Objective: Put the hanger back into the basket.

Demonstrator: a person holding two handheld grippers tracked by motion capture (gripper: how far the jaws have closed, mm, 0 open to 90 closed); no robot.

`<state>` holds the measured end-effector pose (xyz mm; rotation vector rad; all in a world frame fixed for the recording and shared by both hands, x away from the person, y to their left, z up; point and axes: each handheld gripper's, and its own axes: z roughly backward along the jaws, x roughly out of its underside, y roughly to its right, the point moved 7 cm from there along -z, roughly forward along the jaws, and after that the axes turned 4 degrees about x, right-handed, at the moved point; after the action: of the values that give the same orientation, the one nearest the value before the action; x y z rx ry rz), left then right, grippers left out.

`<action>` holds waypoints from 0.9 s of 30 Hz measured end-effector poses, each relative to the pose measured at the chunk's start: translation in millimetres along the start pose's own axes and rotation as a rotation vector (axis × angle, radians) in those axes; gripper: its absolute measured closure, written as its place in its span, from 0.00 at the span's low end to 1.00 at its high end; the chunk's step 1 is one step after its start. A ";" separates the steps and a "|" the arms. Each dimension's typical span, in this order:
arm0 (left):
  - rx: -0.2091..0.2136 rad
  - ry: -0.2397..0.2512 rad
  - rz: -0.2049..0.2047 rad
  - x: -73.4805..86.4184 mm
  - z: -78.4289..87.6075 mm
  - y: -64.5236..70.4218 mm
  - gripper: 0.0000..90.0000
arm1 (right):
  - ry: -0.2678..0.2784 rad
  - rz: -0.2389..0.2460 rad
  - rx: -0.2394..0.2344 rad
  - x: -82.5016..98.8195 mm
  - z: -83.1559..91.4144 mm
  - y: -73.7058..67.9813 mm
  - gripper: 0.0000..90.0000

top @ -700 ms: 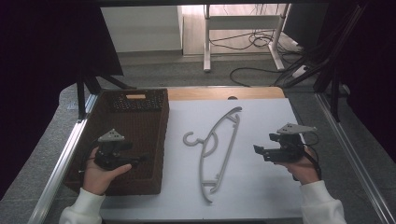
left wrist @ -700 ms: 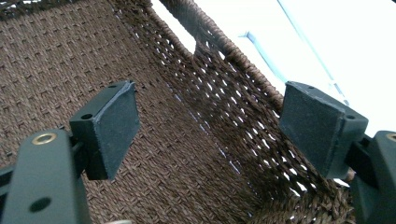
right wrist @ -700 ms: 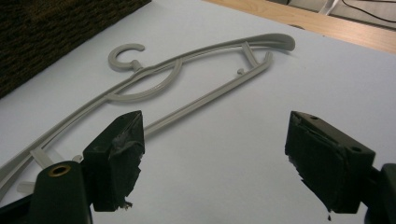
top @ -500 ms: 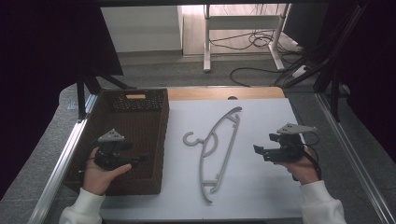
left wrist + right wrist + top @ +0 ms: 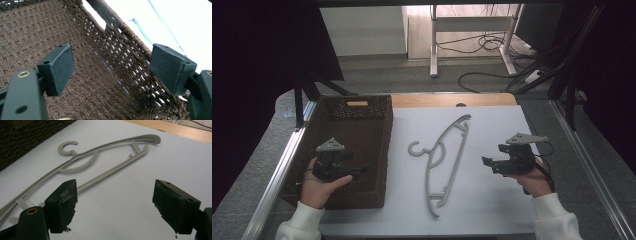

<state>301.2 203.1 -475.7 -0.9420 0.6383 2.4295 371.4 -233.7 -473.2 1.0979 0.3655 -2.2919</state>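
Two grippers, both with jaws apart and empty: your left gripper sits over the woven basket, your right gripper beside the grey hanger lying flat mid-table.

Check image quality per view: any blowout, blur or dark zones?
High view: surroundings at both sides fall into near black, while the white table and grey hanger are evenly lit and sharp. Left gripper view: the table beyond the brown basket wall is blown out to white; the near jaws look slightly soft. Right gripper view: even light, the hanger crisp, mild glare on the table.
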 end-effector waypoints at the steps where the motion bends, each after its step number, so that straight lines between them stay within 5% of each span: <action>1: 0.001 0.003 0.001 0.6 1.0 0.9 0.22 | 0.001 -0.003 -0.001 0.0 -1.2 -1.3 0.23; 8: 0.004 0.002 -0.009 2.0 1.1 1.3 0.22 | -0.015 0.020 0.007 2.7 -5.0 -8.9 0.23; 19: 0.009 0.002 -0.027 -1.2 1.1 5.0 0.22 | -0.036 -0.005 0.015 5.2 -3.9 -15.2 0.29; 27: 0.009 0.003 -0.018 0.1 2.8 3.2 0.22 | -0.072 0.011 -0.019 1.7 -17.5 -31.1 0.33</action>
<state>297.9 202.2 -473.1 -0.9447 0.6381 2.4075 362.9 -201.3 -485.4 1.0025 0.3509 -2.3070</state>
